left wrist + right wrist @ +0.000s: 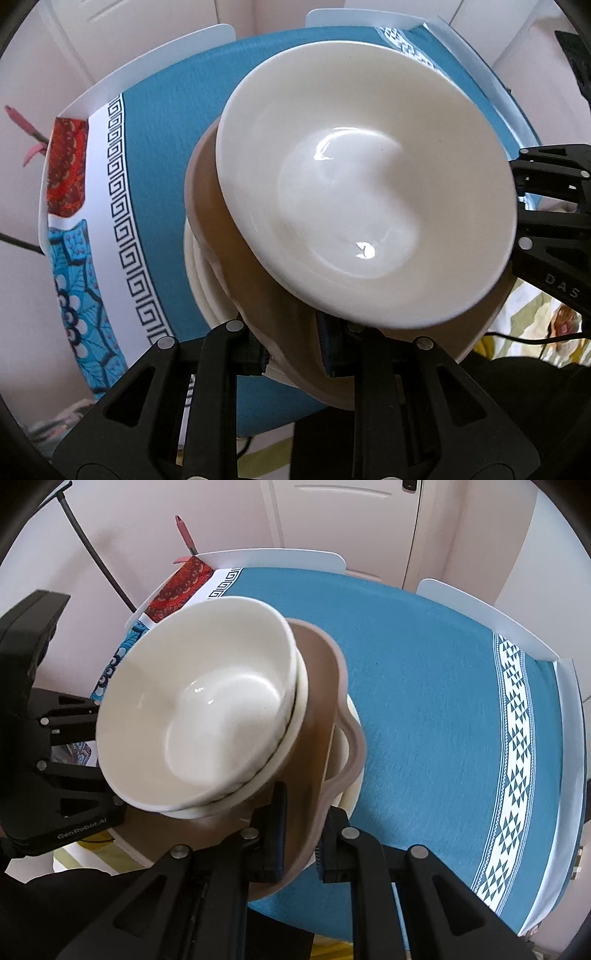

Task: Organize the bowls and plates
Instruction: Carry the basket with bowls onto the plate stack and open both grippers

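Both grippers clench the brown dish's (325, 716) rim from opposite sides, left gripper (295, 354) and right gripper (301, 840), the white bowls (362, 192) stacked between them, tilted above the tablecloth (424, 672).

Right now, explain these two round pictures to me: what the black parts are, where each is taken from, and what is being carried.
No robot here: a person holds a two-finger black tool in each hand, and each tool has a wide-angle camera looking along its fingers.

The left camera shows the left tool at the bottom; the right camera shows the right tool. Each also shows the other at its edge.

Both tools are shut on the rim of a brownish wavy-edged dish, one on either side. In it sit nested white bowls; a white plate shows beneath.

Below lies a table under a blue patterned tablecloth.
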A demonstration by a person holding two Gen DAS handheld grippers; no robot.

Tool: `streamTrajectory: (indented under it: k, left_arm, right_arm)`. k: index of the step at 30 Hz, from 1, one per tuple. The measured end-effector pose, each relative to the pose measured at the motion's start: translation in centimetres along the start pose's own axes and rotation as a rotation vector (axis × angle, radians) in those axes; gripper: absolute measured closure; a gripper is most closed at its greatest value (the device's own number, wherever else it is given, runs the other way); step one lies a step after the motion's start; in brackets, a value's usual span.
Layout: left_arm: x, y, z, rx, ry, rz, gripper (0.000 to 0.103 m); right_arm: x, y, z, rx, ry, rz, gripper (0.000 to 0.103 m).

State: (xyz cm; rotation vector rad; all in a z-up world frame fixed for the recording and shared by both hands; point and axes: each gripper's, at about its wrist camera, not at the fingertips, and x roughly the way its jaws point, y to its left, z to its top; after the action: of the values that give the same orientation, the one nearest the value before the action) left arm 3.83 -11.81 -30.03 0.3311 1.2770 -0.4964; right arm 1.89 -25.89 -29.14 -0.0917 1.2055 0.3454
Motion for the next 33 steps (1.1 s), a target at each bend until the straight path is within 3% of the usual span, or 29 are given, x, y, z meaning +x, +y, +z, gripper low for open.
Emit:
streamTrajectory:
  k: [10, 22, 26, 28, 33]
  left_arm:
    - [0.0, 1.2, 0.3, -0.006, 0.027, -0.025, 0.085]
    - [-1.7, 2.8, 1.9, 0.068, 0.115, -0.07, 0.083]
    - [-2.5, 3.0, 2.1, 0.084, 0.121, -0.071, 0.083]
    - [-2.8, 3.0, 2.1, 0.081, 0.127, -0.074, 0.082]
    - [-4.8, 2.8, 1.4, 0.084, 0.118, -0.057, 0.077]
  right_arm:
    - [0.4, 0.0, 0.0, 0.046, 0.034, 0.017, 0.09]
    - [0.5, 0.3, 1.4, 0.042, 0.158, 0.012, 0.086]
    - [-0.2, 0.0, 1.7, 0.045, 0.169, -0.033, 0.07]
    - [-0.5, -0.5, 1.7, 0.06, 0.174, -0.045, 0.054]
    - [-2.3, -0.8, 1.4, 0.064, 0.163, -0.05, 0.05]
